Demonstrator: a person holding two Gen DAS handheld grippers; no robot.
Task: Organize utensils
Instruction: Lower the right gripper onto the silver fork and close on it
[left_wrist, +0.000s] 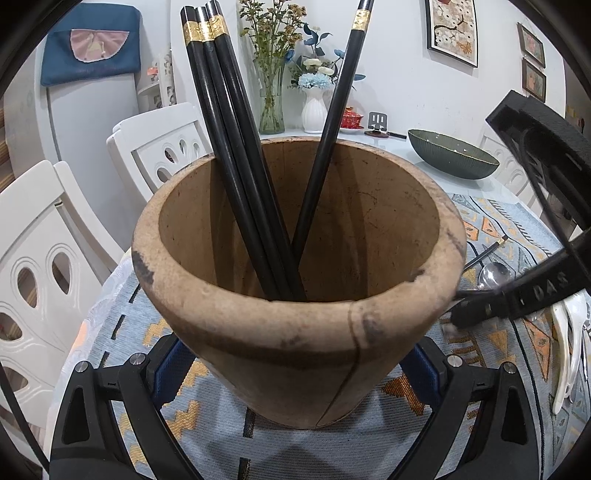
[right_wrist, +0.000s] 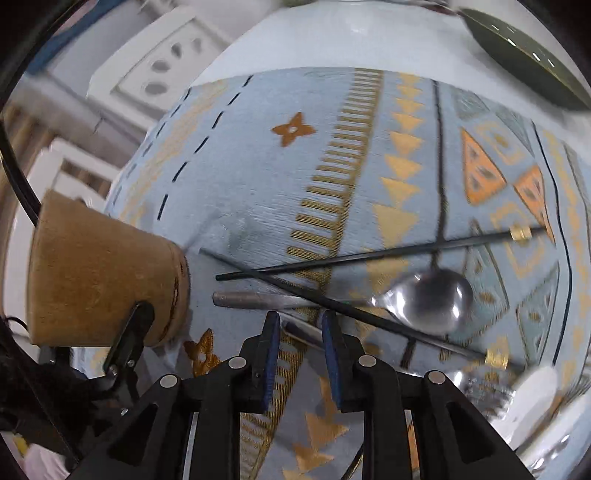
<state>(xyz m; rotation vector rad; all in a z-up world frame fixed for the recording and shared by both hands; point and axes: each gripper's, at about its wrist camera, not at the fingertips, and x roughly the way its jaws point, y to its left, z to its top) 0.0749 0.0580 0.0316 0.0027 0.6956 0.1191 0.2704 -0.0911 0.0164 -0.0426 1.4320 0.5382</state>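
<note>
A worn wooden utensil holder (left_wrist: 295, 332) stands on the patterned cloth with several black, gold-banded chopsticks (left_wrist: 236, 177) leaning in it. My left gripper (left_wrist: 295, 354) is shut on its base, one blue pad on each side. The holder (right_wrist: 99, 280) shows at the left of the right wrist view. My right gripper (right_wrist: 300, 325) hovers over the cloth, pointing steeply down, jaws narrowly open with nothing gripped. Just ahead of it lie two crossed chopsticks (right_wrist: 369, 254) and a metal spoon (right_wrist: 428, 299). A second metal handle lies under its fingertips. From the left wrist view, the right gripper (left_wrist: 480, 310) is right of the holder.
A fork (right_wrist: 484, 391) and a white ceramic spoon (right_wrist: 535, 398) lie at the lower right. A dark green bowl (left_wrist: 454, 158) sits further back on the table, with flower vases (left_wrist: 314, 110) behind. White chairs (left_wrist: 37, 258) stand along the table's left edge.
</note>
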